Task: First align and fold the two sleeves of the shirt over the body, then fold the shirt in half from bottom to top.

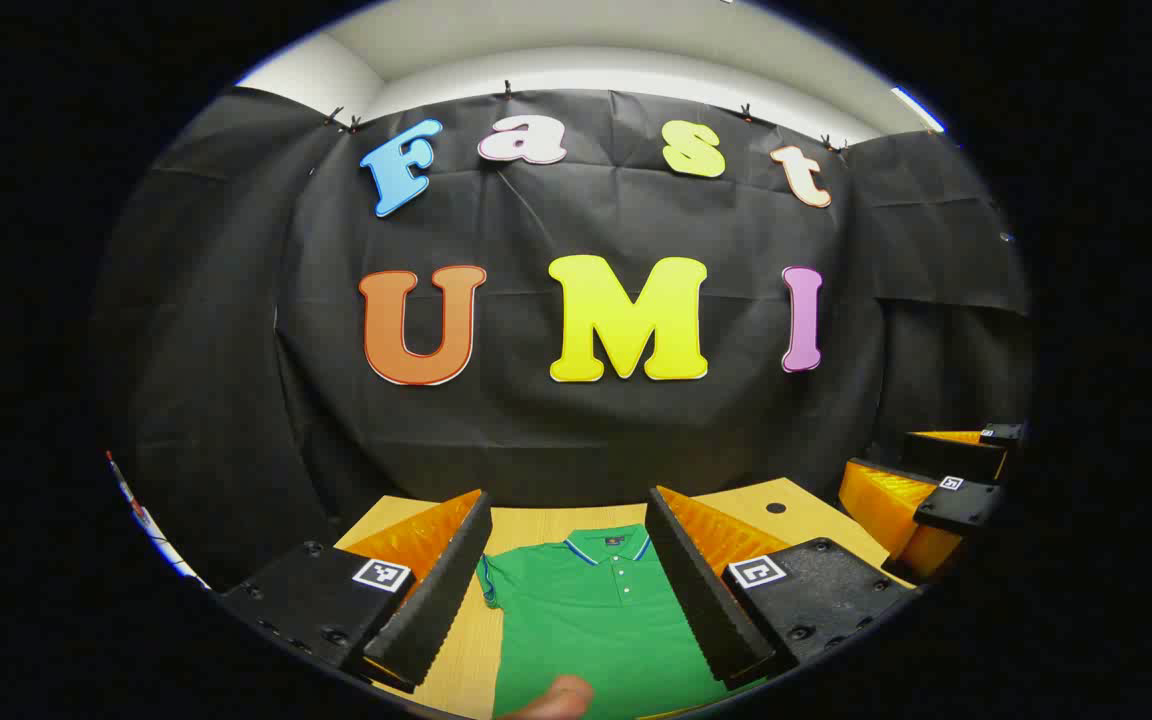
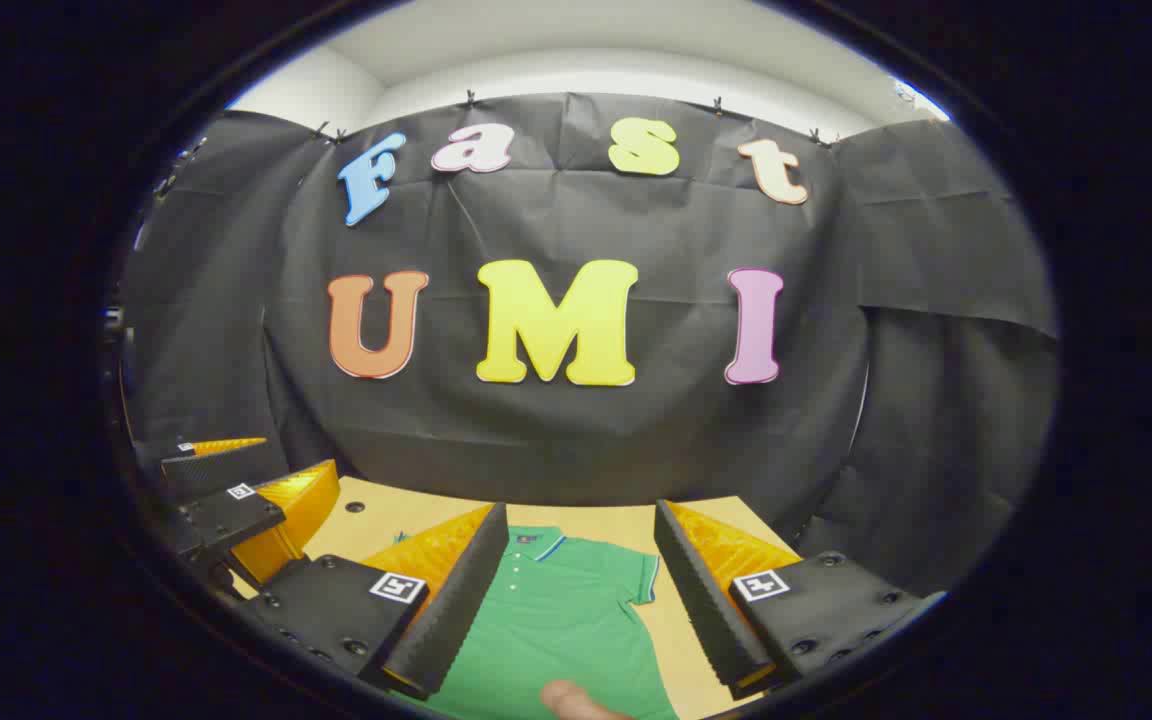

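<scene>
I am looking at a green shirt point(image 1: 596, 620) with a blue-and-white striped edge on its collar point(image 1: 608, 545) and small white buttons. It is lying on a pale wooden table point(image 1: 804, 508). The booth's wall point(image 1: 576, 430) is showing black, and the ceiling point(image 1: 616, 40) above is showing white.

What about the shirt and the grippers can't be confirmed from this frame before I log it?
- Green shirt: its lower body and hem are cut off by the bottom edge in both gripper views.
- Left sleeve: partly behind the left gripper finger in the left gripper view.
- Sleeves folded or not: cannot tell.
- Right gripper: open above the shirt; height above it unclear.
</scene>
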Available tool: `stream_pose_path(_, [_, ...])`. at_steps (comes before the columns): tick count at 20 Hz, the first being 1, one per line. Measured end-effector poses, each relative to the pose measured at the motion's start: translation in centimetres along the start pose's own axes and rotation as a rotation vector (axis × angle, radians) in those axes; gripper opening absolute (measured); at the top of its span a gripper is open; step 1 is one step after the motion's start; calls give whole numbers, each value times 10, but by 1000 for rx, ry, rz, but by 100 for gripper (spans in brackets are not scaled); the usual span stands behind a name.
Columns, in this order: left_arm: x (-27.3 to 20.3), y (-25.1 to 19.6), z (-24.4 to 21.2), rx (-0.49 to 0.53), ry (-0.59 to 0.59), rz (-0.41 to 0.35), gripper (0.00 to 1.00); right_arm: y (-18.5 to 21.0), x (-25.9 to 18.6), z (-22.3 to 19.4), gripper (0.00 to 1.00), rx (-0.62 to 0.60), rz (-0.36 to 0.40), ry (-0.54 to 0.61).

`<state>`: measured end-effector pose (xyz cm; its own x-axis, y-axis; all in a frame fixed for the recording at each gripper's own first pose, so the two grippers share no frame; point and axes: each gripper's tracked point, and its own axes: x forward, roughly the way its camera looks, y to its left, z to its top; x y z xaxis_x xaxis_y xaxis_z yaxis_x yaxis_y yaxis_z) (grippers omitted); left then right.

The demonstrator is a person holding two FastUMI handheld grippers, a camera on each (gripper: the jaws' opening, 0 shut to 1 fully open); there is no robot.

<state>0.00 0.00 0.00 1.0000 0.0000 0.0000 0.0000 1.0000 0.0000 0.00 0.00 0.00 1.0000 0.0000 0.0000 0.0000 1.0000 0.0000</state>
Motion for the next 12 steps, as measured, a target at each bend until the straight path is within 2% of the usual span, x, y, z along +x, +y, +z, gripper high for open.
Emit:
stream_pose_path(1, [3, -3, 1, 0, 0, -5, 94, -1, 3, 1, 95, 5, 3, 1])
stream_pose_path(2, [7, -7, 2, 8, -2, -5, 99, -4, 5, 1, 95, 7, 2, -1])
stream_pose_path(12, [21, -25, 0, 1, 11, -11, 100, -15, 23, 2, 95, -1, 43, 9])
